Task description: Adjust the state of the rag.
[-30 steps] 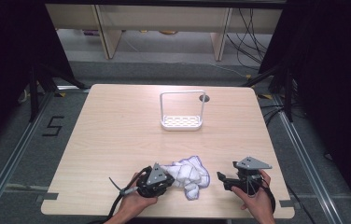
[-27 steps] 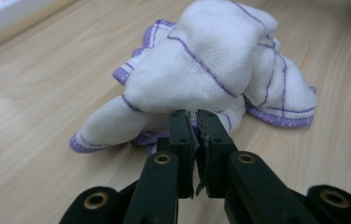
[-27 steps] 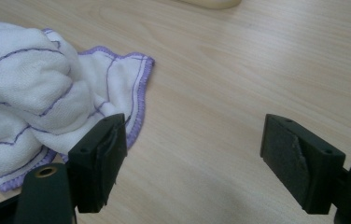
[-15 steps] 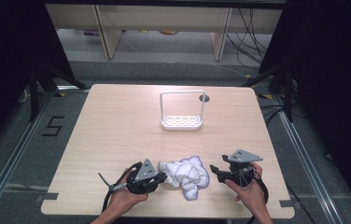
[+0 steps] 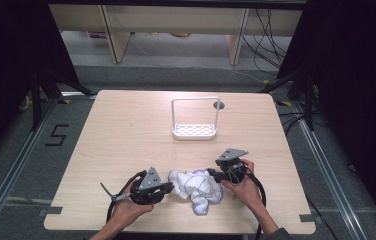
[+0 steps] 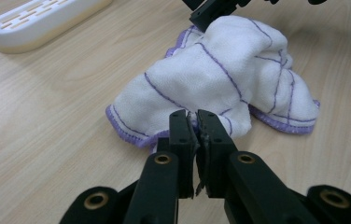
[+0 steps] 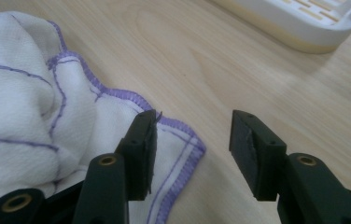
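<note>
Change since the earlier frames: the right gripper [image 5: 215, 175] had travelled leftward along the table's near edge and arrived at the right side of the cloth [image 5: 196, 187]; its jaws had just been closing, and a purple-stitched corner of the cloth lay between them. The left gripper [image 5: 168, 188] had barely shifted.

Item: cloth, white with purple stitched lines and purple hem, crumpled in a heap. Location: on the table [image 5: 126, 130], close to its near edge, roughly mid-width, between the two grippers.

Item: left gripper [image 6: 197, 122]. Jaws clenched on a fold of the cloth [image 6: 220, 79] at its left hem; fabric was pinched between the pads.

Item: right gripper [image 7: 193, 123]. Jaws half apart, a clear gap between the pads. One finger [image 7: 141, 144] rested over the hemmed corner of the cloth [image 7: 29, 107]; the other stood over bare wood. The pads did not press on the fabric.

Item: rack [image 5: 195, 131], white, slotted base with a tall wire loop. Location: toward the table's far edge, near mid-width, well apart from the cloth.
</note>
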Action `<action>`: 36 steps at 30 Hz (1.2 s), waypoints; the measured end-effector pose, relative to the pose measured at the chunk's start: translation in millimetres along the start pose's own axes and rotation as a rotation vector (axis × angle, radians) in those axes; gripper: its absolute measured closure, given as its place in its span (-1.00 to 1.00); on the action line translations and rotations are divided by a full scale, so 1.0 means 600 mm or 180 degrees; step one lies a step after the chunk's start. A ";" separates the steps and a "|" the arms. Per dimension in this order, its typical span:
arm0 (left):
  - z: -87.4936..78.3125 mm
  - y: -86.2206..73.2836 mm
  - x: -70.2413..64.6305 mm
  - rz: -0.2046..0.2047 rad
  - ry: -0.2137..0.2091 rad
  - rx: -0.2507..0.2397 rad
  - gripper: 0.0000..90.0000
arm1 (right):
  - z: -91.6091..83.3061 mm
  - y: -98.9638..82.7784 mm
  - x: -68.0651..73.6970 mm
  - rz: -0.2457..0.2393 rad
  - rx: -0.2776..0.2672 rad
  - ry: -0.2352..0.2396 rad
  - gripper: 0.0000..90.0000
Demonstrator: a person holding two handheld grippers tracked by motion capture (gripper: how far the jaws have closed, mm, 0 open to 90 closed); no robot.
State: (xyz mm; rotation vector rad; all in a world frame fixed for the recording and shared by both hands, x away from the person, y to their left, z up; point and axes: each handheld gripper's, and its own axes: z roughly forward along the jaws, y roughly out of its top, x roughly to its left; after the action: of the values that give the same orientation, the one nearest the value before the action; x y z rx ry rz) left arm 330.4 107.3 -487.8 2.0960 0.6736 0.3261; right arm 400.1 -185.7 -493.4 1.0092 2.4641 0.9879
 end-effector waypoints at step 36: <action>-0.109 -0.001 0.046 -0.0325 -0.0051 -0.0267 0.90 | -0.086 0.017 -0.097 0.0257 -0.0471 -0.0402 0.91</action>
State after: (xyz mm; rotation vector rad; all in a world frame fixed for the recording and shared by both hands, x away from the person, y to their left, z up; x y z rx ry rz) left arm 322.5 167.8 -451.3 1.9750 0.7421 0.2756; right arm 420.7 -246.8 -448.3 1.0937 2.2289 1.0792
